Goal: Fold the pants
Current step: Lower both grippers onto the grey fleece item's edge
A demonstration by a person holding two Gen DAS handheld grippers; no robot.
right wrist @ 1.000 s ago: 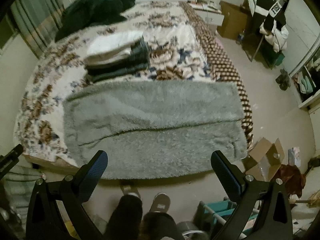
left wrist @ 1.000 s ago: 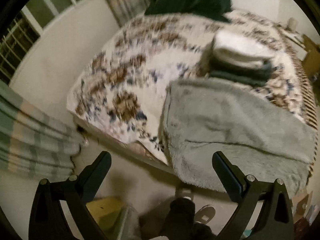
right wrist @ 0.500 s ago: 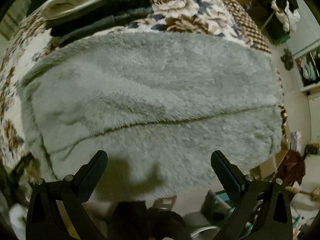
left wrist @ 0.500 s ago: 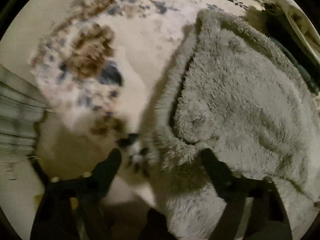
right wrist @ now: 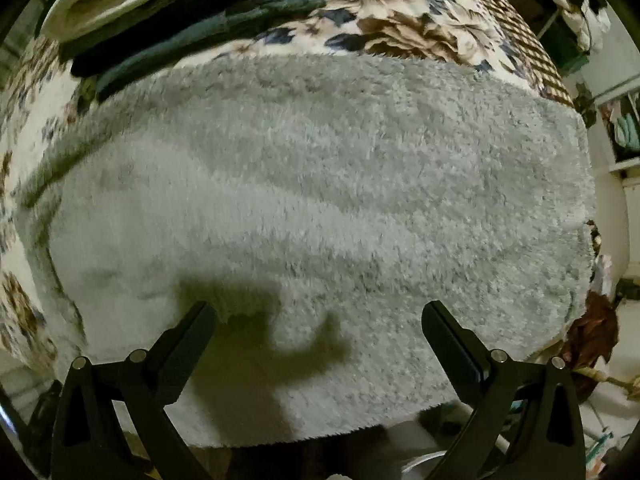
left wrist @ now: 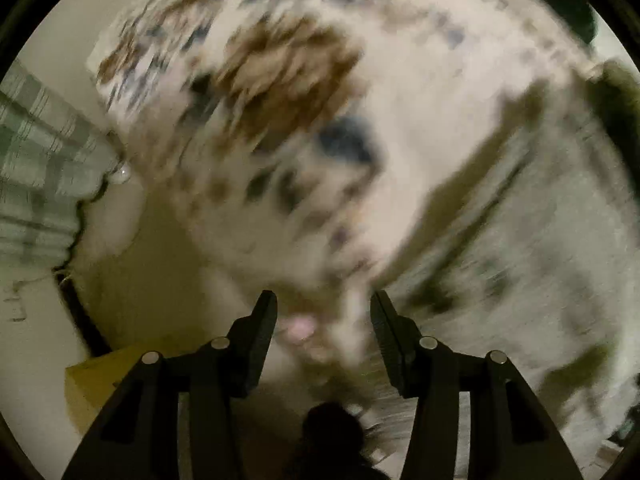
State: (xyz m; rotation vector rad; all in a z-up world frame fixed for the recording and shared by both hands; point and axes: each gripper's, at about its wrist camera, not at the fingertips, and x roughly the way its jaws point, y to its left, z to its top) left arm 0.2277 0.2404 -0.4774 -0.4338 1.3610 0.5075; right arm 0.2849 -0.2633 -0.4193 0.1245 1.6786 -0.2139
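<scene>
Fluffy grey pants (right wrist: 340, 200) lie flat across the near edge of a bed with a floral blanket (right wrist: 400, 28). My right gripper (right wrist: 320, 324) is open, close above the near part of the pants, its shadow on the fabric. The left wrist view is blurred by motion. There the pants (left wrist: 540, 260) fill the right side. My left gripper (left wrist: 323, 316) has its jaws partly closed at the corner of the pants by the bed's edge; some pale cloth seems to sit between them, but the blur hides any grip.
A stack of folded clothes (right wrist: 180, 20) sits on the bed behind the pants. A striped curtain (left wrist: 36, 184) hangs at the left. Cluttered floor and shelves (right wrist: 616, 128) lie to the right of the bed.
Both grippers have dropped closer to the pants. The left gripper's jaws have narrowed at the pants' left corner and the view is swinging. The right gripper stays open.
</scene>
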